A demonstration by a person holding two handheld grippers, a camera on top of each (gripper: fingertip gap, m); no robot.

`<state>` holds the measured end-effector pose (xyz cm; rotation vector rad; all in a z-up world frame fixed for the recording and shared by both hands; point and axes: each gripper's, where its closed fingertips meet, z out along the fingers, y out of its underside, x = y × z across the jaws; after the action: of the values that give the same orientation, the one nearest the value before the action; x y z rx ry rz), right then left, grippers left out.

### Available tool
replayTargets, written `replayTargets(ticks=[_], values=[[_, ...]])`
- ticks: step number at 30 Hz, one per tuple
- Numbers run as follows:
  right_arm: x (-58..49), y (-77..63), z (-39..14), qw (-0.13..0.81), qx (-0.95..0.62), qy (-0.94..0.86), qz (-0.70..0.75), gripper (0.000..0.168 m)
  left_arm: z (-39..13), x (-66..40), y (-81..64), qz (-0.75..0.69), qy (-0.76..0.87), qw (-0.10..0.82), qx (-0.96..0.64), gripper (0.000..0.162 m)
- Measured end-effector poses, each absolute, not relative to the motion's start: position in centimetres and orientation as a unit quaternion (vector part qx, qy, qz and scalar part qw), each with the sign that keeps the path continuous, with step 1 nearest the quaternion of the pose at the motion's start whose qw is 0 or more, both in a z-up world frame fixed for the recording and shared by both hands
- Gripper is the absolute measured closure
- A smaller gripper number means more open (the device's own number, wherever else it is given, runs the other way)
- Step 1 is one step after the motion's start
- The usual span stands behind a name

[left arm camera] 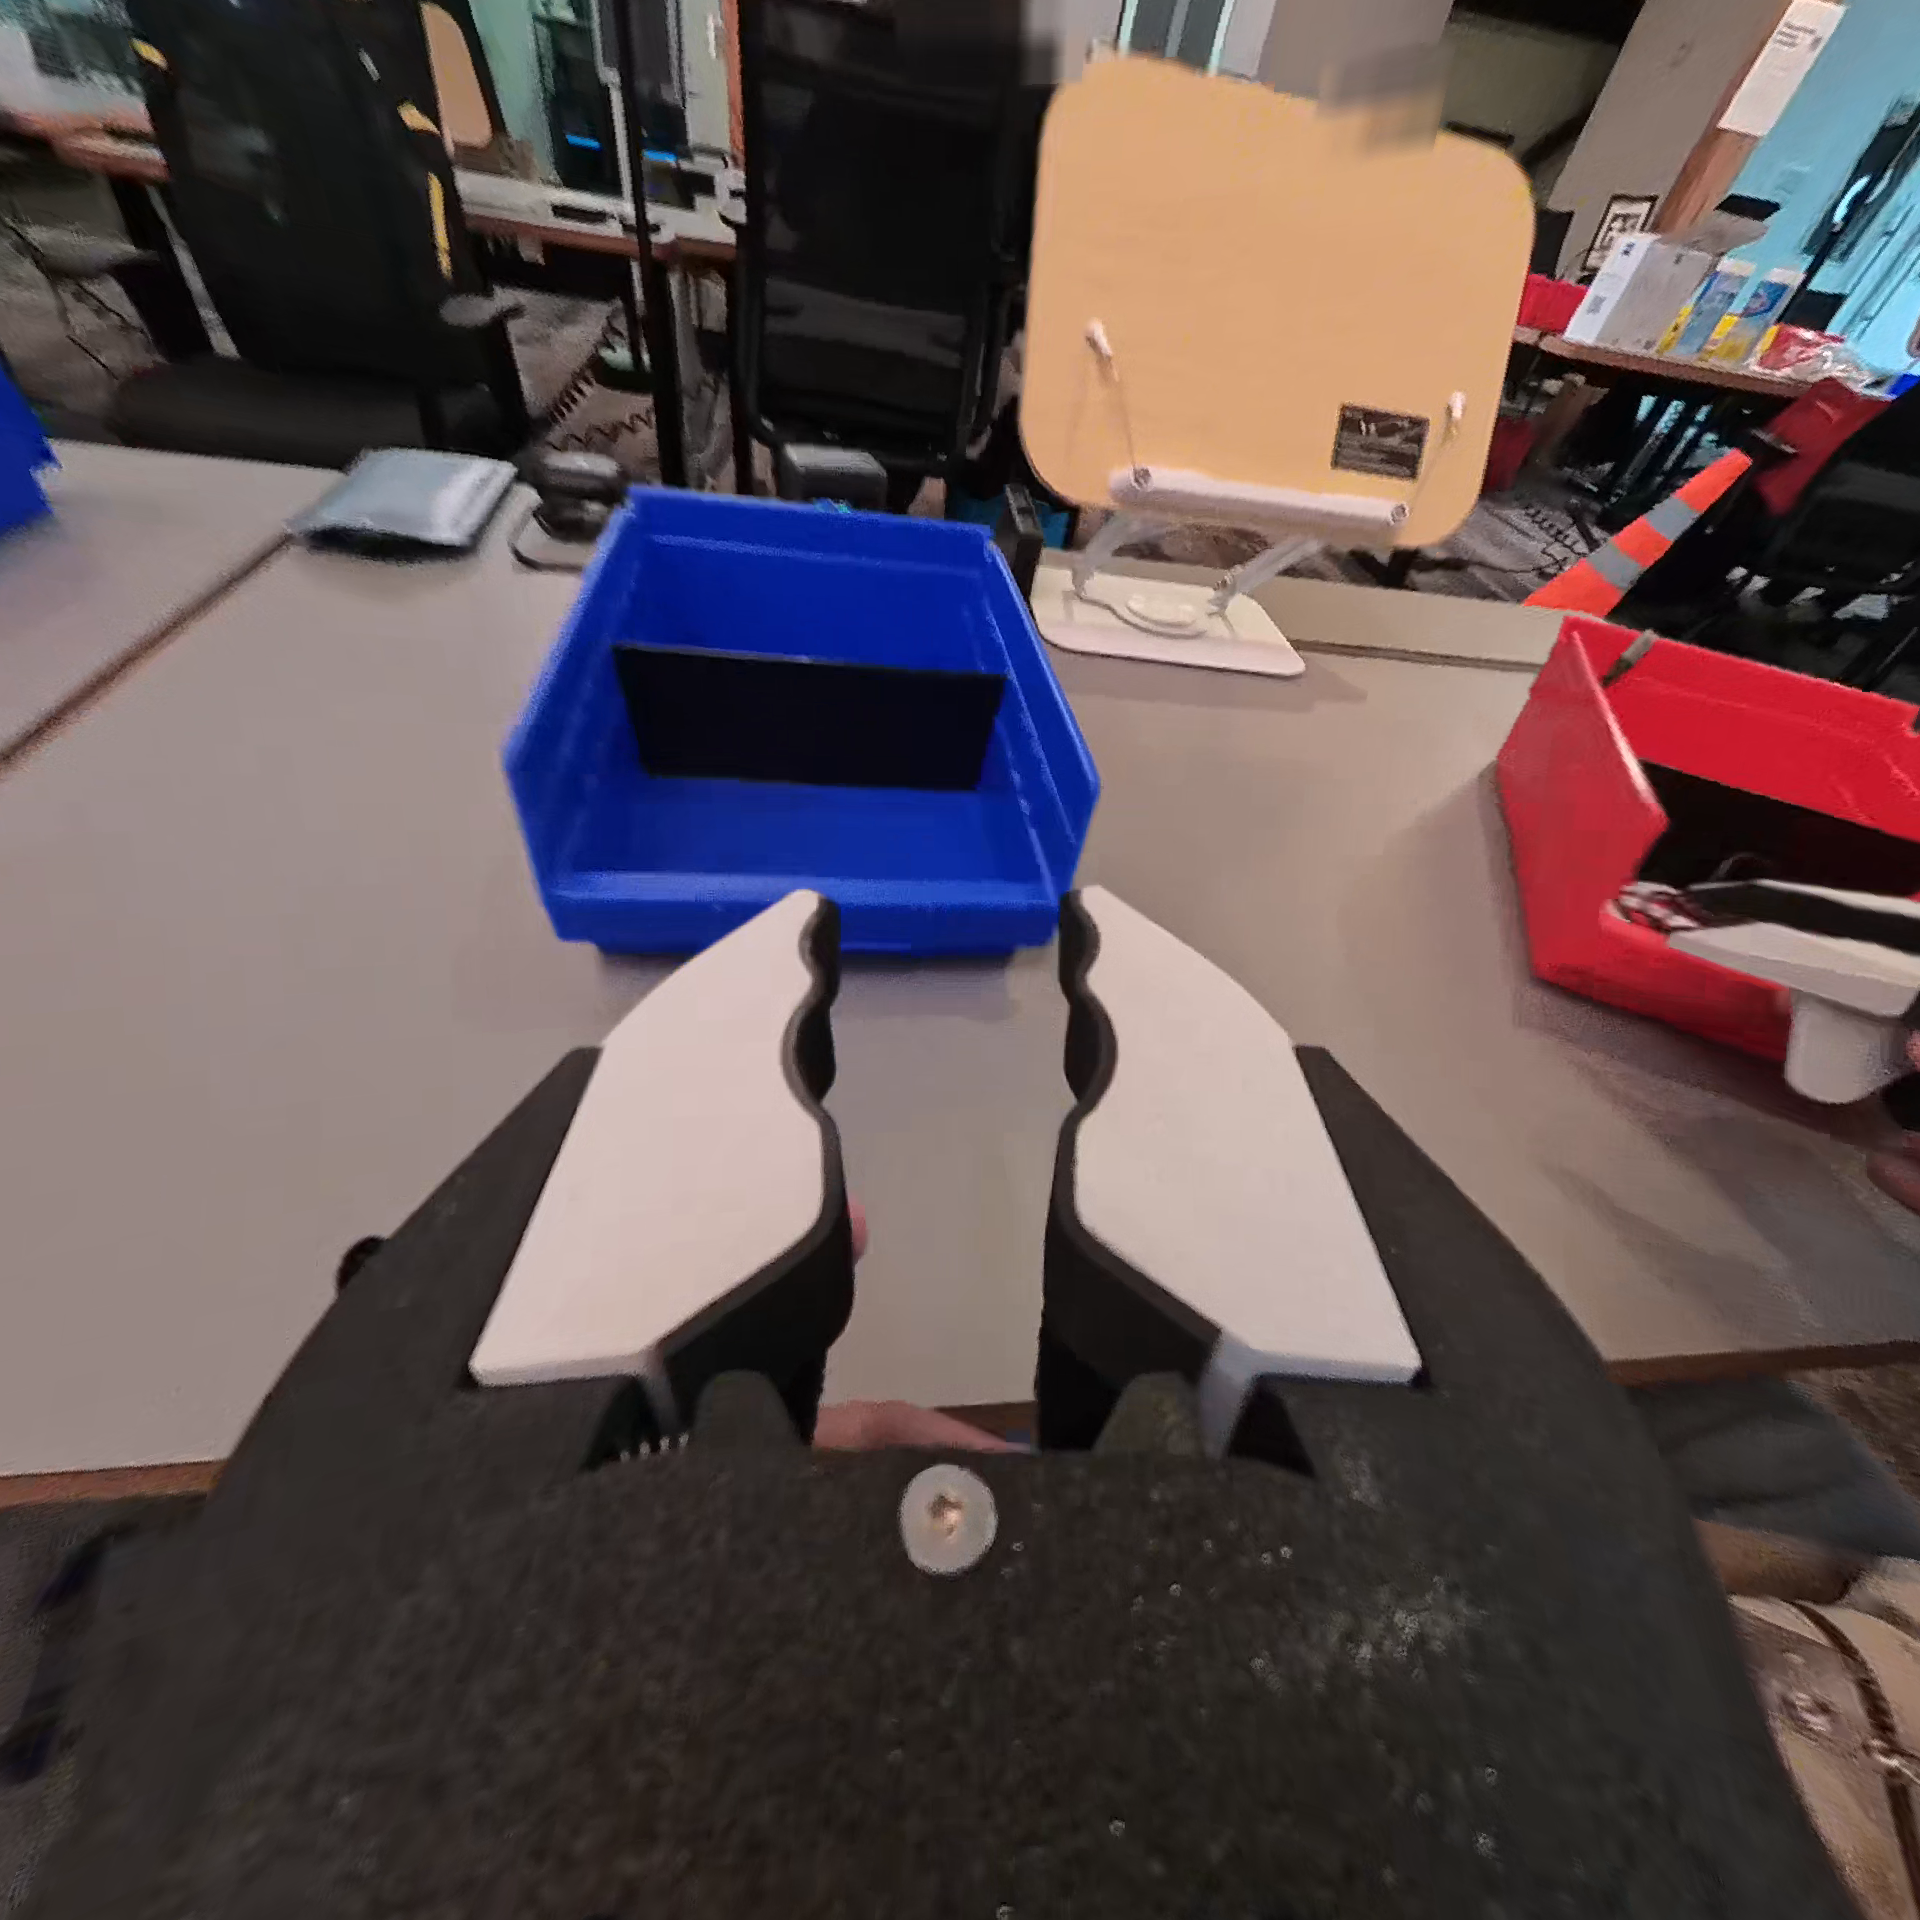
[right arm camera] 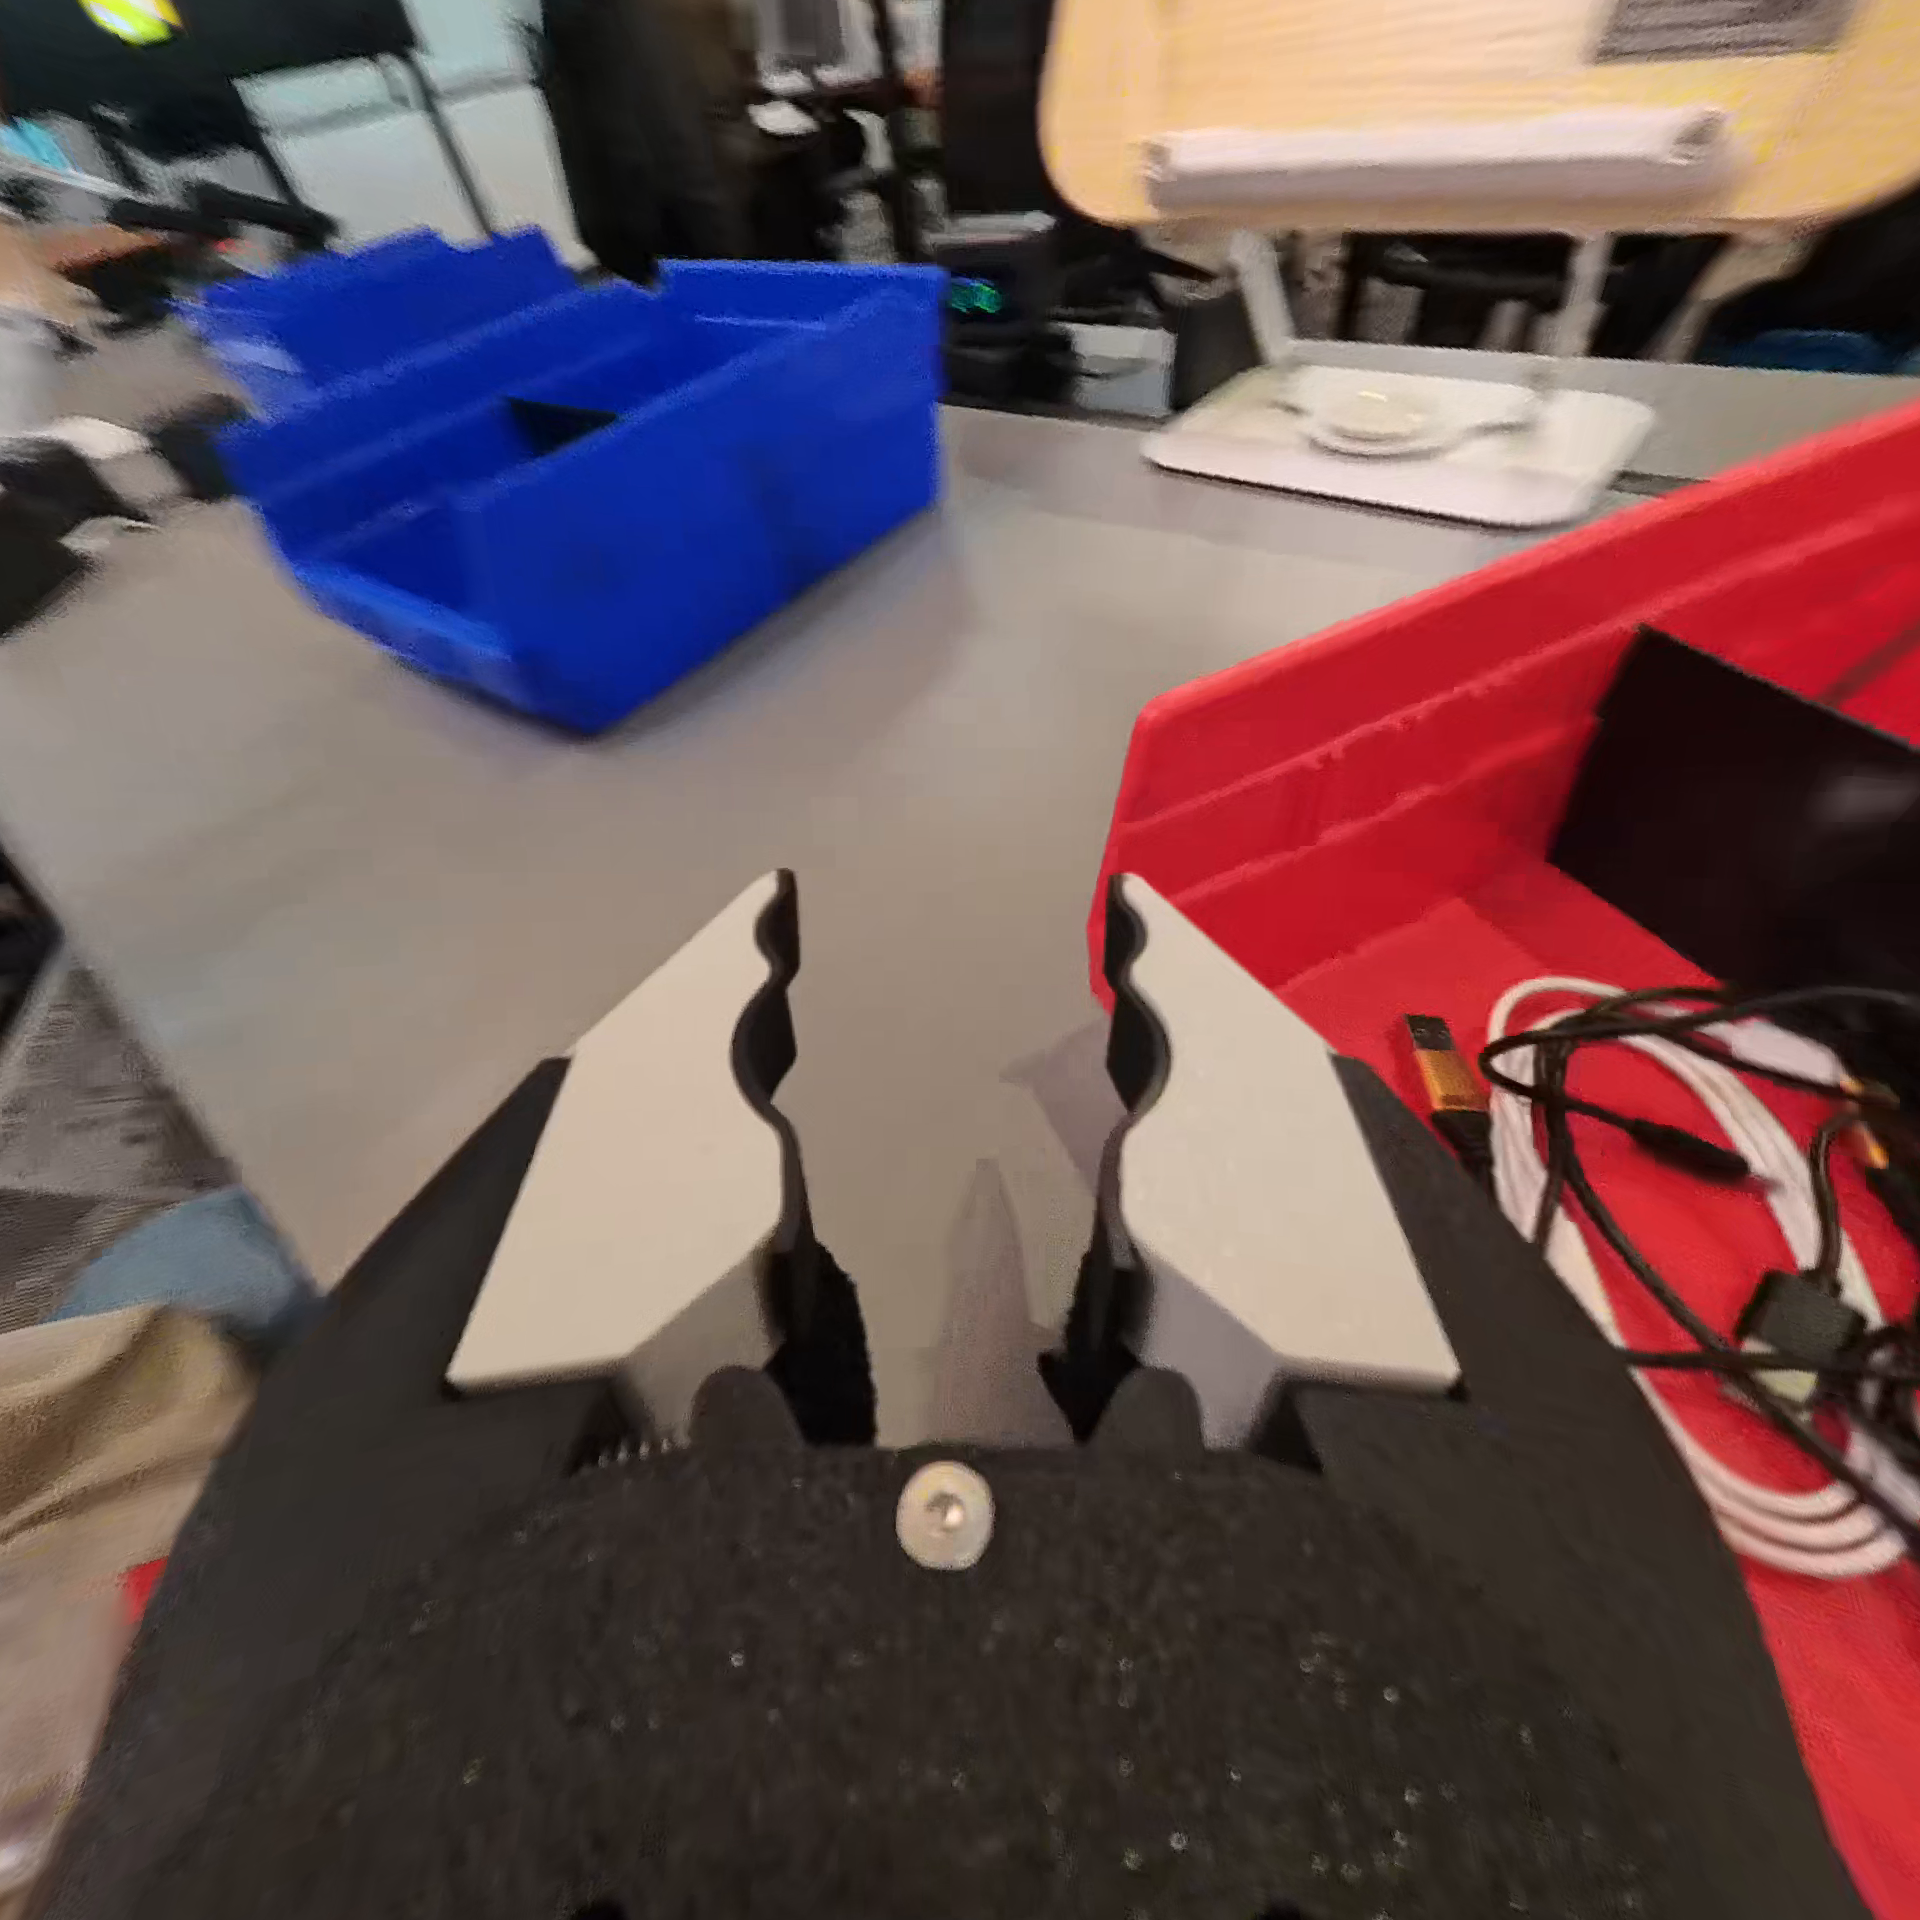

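My left gripper [left arm camera: 945, 914] is open and empty above the grey table [left arm camera: 260, 883], just in front of a blue bin [left arm camera: 800, 831] that holds only a black divider [left arm camera: 810, 717]. My right gripper [right arm camera: 951, 894] is open and empty over the table, beside the left wall of a red bin [right arm camera: 1351, 748]. The red bin holds a coiled white cable [right arm camera: 1621, 1299], tangled black cables [right arm camera: 1766, 1174] with an orange-tipped plug [right arm camera: 1449, 1081], and a black divider [right arm camera: 1745, 821]. In the left wrist view the right gripper [left arm camera: 1787, 935] shows at the red bin [left arm camera: 1579, 821].
A tan board on a white stand [left arm camera: 1268, 312] stands behind the bins; it also shows in the right wrist view [right arm camera: 1392, 104]. A grey pouch [left arm camera: 410, 499] lies at the back left. Chairs and an orange cone [left arm camera: 1642, 540] stand beyond the table. The blue bin [right arm camera: 623, 499] shows left of the right gripper. My hands' fingertips stand some 35 cm from each other.
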<state>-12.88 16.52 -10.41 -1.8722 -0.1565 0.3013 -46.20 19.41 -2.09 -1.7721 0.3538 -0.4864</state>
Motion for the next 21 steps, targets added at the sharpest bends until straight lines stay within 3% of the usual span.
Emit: replayTargets(ticks=[3,11,15,18,21], values=[[-15.6,14.7,-8.1,0.611,-0.774,-0.086,0.142,0.110,-4.3,-41.1,18.0,-0.264,0.217,0.573,-0.745,0.134],[-14.4,9.0,-2.7,0.722,-0.689,-0.048,0.038,0.119,-6.5,-27.1,15.6,-0.340,0.442,0.471,-0.684,0.113],[-9.1,7.6,-3.6,0.706,-0.703,0.032,-0.081,0.120,-7.5,-19.6,18.6,-0.362,0.475,0.436,-0.673,0.109],[-6.5,7.3,-7.7,0.651,-0.747,0.074,-0.112,0.116,-10.5,-14.4,21.6,-0.345,0.485,0.405,-0.694,0.105],[-5.9,7.1,-9.0,0.650,-0.744,0.078,-0.135,0.115,-13.7,-11.2,22.7,-0.338,0.507,0.356,-0.708,0.117]])
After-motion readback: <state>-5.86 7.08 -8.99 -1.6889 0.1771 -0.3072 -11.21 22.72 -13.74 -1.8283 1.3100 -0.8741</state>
